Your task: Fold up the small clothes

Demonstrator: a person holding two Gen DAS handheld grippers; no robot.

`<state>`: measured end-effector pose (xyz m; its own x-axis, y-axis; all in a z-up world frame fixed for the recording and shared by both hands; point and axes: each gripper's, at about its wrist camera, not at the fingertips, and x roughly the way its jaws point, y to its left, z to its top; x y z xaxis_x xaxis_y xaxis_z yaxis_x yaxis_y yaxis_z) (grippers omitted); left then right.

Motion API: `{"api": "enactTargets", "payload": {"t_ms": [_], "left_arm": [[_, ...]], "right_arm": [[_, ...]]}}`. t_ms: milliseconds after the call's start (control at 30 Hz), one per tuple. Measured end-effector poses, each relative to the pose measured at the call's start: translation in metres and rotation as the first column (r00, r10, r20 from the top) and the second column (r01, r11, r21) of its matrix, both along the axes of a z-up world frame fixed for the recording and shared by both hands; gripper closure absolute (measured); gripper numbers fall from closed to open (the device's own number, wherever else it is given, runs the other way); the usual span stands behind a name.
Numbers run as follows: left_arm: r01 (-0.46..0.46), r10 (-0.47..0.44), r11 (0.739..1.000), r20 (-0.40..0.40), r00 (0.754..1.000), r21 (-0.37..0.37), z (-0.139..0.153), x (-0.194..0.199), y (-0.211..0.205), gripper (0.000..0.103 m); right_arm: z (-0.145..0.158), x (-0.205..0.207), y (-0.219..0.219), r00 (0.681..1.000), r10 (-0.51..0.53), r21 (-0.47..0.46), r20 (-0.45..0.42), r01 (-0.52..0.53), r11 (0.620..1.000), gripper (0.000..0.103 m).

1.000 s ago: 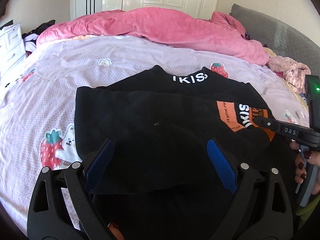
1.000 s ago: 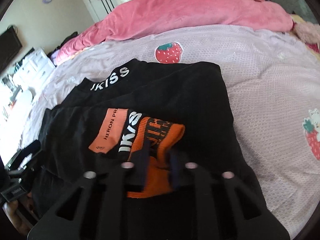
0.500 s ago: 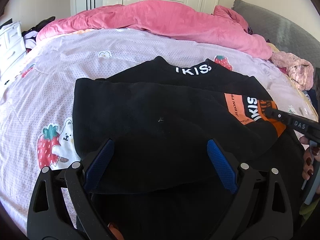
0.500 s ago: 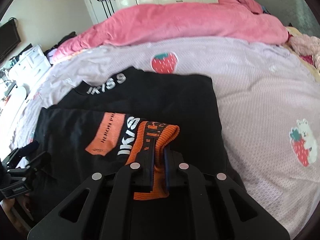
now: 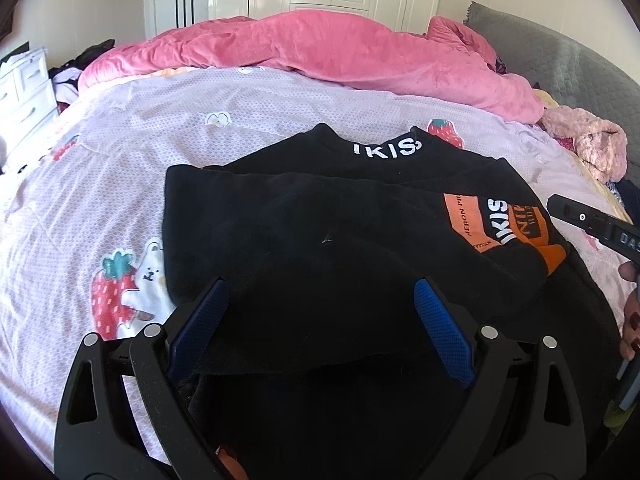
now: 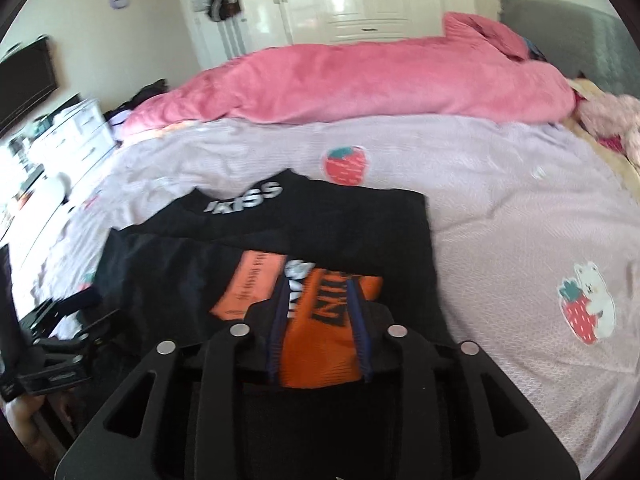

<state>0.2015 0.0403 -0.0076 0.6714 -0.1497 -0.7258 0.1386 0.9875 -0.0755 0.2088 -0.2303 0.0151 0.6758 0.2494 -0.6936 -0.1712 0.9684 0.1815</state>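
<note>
Lilac bed sheet (image 5: 280, 112) carries black sweater (image 5: 320, 232), pink duvet (image 5: 340, 52).

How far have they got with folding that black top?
About midway, I'd guess. Done: the black top lies on the bed sheet with a sleeve folded across its front. In hand: the right claw is open around that sleeve's orange cuff, the left claw open over the near edge. Left: folding the body up, since its lettered collar lies uncovered.
</note>
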Motion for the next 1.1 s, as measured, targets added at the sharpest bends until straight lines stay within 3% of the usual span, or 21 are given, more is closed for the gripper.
{"api": "enactTargets", "payload": {"t_ms": [300,433,567,733,833,1100], "left_arm": [[0.003,-0.002,0.999,-0.034,0.999,0.039,-0.006,-0.006,0.001,0.016],[0.005,-0.003,0.999,-0.046,0.999,0.037,-0.009,-0.005,0.001,0.016],[0.005,-0.004,0.999,-0.041,0.999,0.035,-0.009,-0.006,0.001,0.016],[0.002,-0.002,1.000,-0.034,0.999,0.010,-0.005,-0.009,0.005,0.016],[0.000,0.000,1.000,-0.024,1.000,0.003,-0.001,-0.012,0.008,0.016],[-0.006,0.006,1.000,0.004,1.000,0.007,0.009,-0.019,0.012,0.015]], "right_arm": [[-0.014,-0.008,0.047,0.985,0.160,-0.070,-0.058,-0.164,0.984,0.070],[-0.030,-0.004,0.050,0.978,0.166,-0.131,-0.130,-0.183,0.974,0.072],[-0.033,-0.006,0.052,0.976,0.167,-0.150,-0.138,-0.187,0.971,0.071],[-0.029,-0.008,0.050,0.977,0.173,-0.120,-0.122,-0.188,0.975,0.068],[-0.022,-0.010,0.048,0.981,0.164,-0.113,-0.104,-0.175,0.978,0.055],[-0.008,-0.015,0.040,0.986,0.151,-0.051,-0.066,-0.154,0.987,0.045]]}}
